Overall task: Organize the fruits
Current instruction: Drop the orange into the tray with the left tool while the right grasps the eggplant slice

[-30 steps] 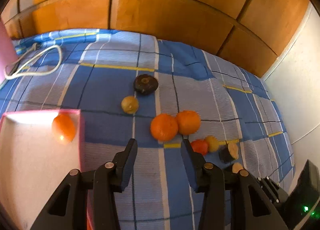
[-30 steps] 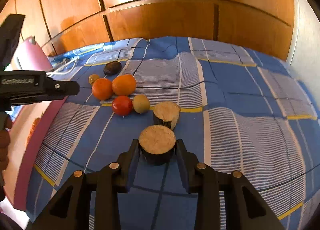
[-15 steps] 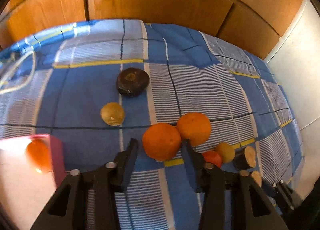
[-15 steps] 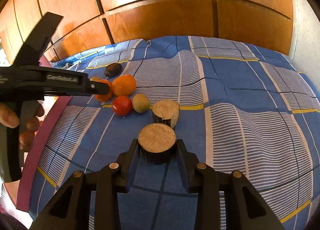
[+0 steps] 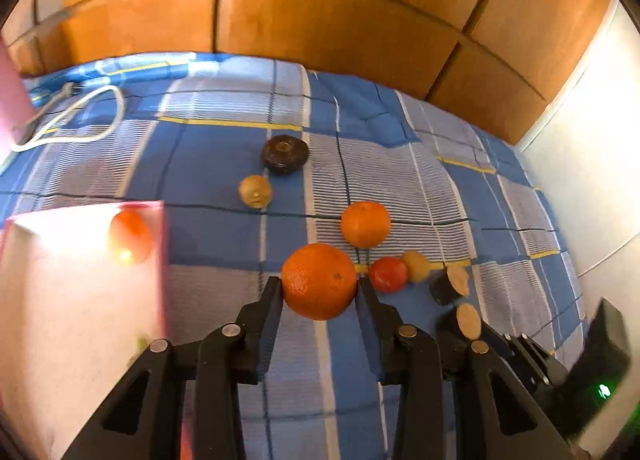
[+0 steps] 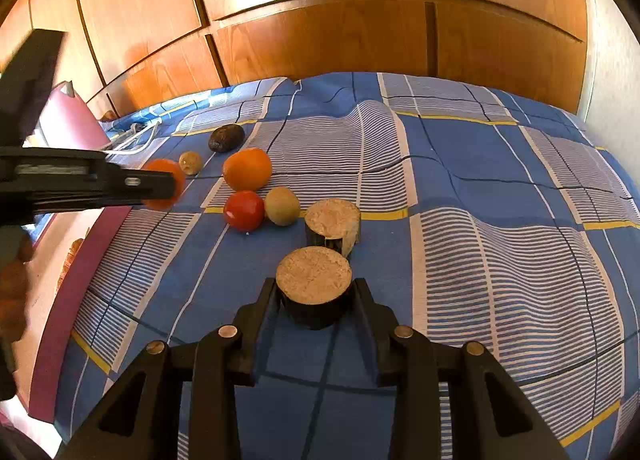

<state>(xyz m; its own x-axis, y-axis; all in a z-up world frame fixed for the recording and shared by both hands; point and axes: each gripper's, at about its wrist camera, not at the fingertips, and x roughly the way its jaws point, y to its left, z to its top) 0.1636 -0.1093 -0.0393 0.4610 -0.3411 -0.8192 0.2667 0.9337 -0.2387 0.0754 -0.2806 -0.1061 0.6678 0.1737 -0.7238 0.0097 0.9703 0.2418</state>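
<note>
Left gripper (image 5: pixel 319 286) under my control clamps an orange (image 5: pixel 319 281) between both fingers, lifted clear of the blue checked sheet (image 5: pixel 224 148). My right gripper (image 6: pixel 315 292) is closed on a dark cut piece (image 6: pixel 314 285) with a pale flat top, both fingers pressed to its sides, low over the sheet.

Beyond the held orange, a second orange (image 5: pixel 365 224) lies on the sheet. A tomato (image 5: pixel 388 274) and a yellow-green fruit (image 5: pixel 416 266) touch each other just right of my left finger. A second dark cut piece (image 5: pixel 450 284) lies beside them, close to the one in my right gripper. Farther off sit a small yellow fruit (image 5: pixel 256 191) and a dark round fruit (image 5: pixel 284 153), near each other.

At left a pink-rimmed tray (image 5: pixel 158 260) holds one orange fruit (image 5: pixel 130 236) near its far right corner; glare washes out the tray floor. Its right rim stands close to my left finger. A white cord (image 5: pixel 72 120) loops at the sheet's far left.

Wooden panels (image 5: pixel 320 28) close the far edge and a white wall (image 5: pixel 600 180) the right. In the right wrist view the sheet lies bare to the right of the fruit, rumpled into a ridge, while the left gripper's black body crosses the left side, a hand (image 6: pixel 12 292) on its grip.
</note>
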